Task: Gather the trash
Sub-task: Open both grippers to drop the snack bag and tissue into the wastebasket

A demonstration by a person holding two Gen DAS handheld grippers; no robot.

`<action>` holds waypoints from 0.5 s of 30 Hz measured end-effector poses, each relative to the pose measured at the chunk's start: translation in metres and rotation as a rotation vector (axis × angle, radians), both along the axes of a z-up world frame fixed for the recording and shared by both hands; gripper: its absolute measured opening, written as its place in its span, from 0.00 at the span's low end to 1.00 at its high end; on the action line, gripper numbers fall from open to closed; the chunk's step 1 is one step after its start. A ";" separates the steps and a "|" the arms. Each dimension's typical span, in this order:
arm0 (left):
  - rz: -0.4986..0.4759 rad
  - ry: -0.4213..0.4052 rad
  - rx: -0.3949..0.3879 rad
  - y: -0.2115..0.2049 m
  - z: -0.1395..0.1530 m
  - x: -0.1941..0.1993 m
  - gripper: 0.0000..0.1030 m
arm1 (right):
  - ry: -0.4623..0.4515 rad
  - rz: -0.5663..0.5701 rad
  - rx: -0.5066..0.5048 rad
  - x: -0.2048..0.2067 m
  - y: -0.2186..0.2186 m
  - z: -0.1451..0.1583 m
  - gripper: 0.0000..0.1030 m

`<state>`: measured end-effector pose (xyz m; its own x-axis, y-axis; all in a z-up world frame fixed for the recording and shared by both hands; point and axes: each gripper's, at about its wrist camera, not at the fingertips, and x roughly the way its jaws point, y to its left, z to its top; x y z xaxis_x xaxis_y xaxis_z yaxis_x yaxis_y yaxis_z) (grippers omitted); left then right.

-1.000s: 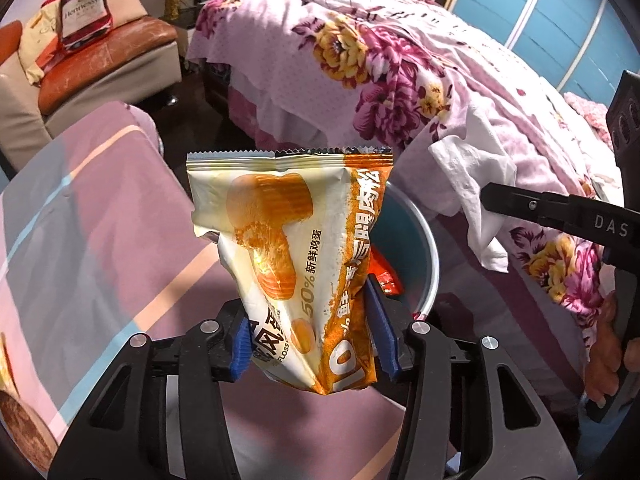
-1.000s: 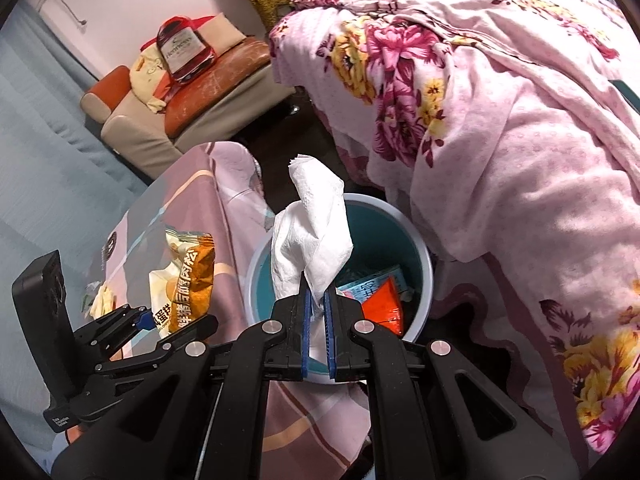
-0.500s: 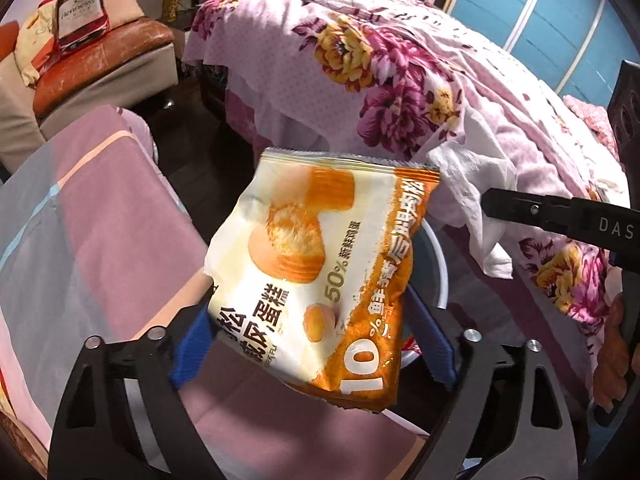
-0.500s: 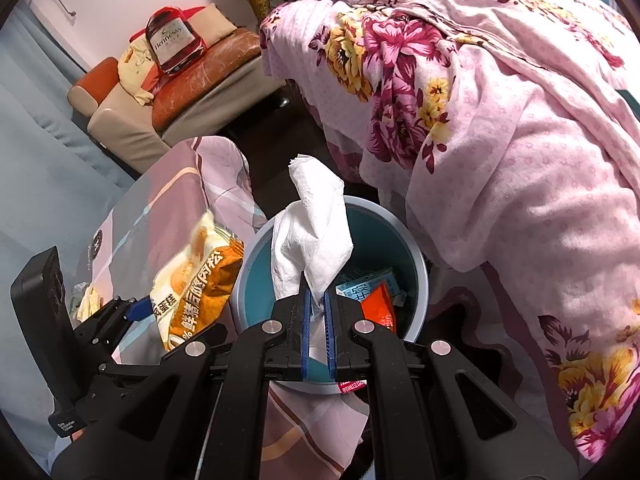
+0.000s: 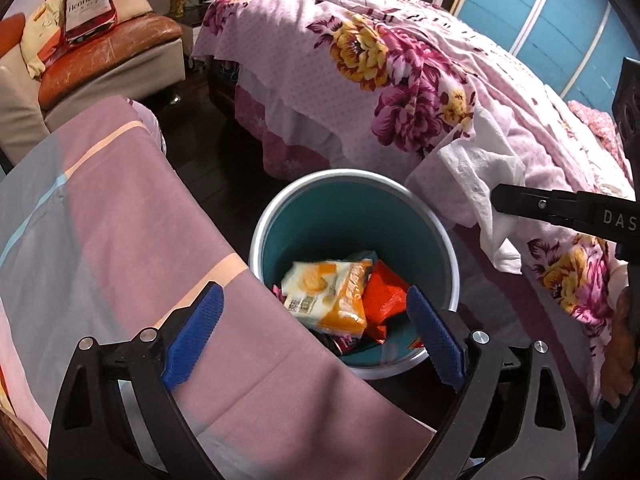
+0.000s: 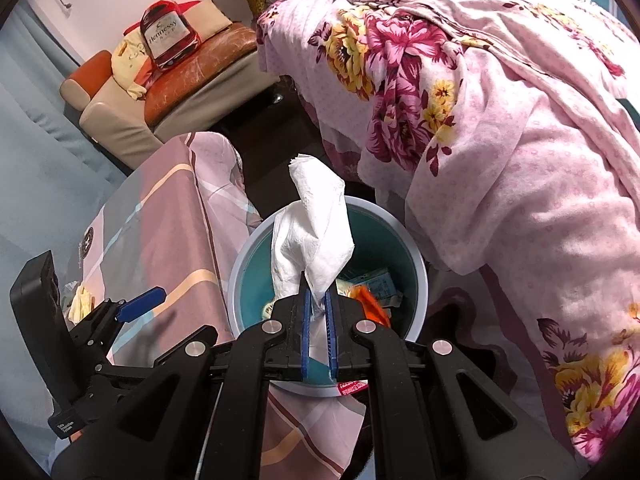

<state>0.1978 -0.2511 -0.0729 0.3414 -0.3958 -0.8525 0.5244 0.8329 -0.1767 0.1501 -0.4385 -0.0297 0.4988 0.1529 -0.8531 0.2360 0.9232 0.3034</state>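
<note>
A teal bin with a pale rim [image 5: 304, 192] stands on the floor between the table and the bed; it also shows in the right wrist view [image 6: 420, 280]. An orange and white snack bag [image 5: 324, 296] lies inside it on a red wrapper [image 5: 384, 300]. My left gripper [image 5: 312, 312] is open and empty above the bin's near edge. My right gripper [image 6: 316, 308] is shut on a crumpled white tissue [image 6: 316, 224] and holds it over the bin. The tissue also shows in the left wrist view [image 5: 484, 168].
A table with a pink and grey striped cloth [image 5: 100, 220] is left of the bin. A bed with a floral pink cover [image 5: 400, 64] is behind and right of it. A sofa [image 5: 100, 60] with a bottle-shaped cushion [image 5: 86, 4] stands far left. Small scraps [image 6: 80, 300] lie on the table.
My left gripper opened and the snack bag fell from it into the bin. My right gripper kept hold of the tissue, still over the bin.
</note>
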 end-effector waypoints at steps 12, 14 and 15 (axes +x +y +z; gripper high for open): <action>0.045 0.022 -0.011 0.031 -0.002 -0.005 0.90 | 0.039 0.023 -0.007 0.013 0.016 -0.010 0.10; 0.055 0.027 -0.010 0.038 -0.003 -0.005 0.90 | 0.052 0.023 -0.006 0.015 0.020 -0.013 0.19; 0.059 0.030 -0.012 0.041 -0.003 -0.005 0.90 | 0.058 0.021 -0.006 0.015 0.021 -0.014 0.34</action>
<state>0.1928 -0.2100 -0.0761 0.3391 -0.3854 -0.8582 0.4686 0.8602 -0.2012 0.1655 -0.4175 -0.0439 0.4450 0.1580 -0.8815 0.2333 0.9299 0.2844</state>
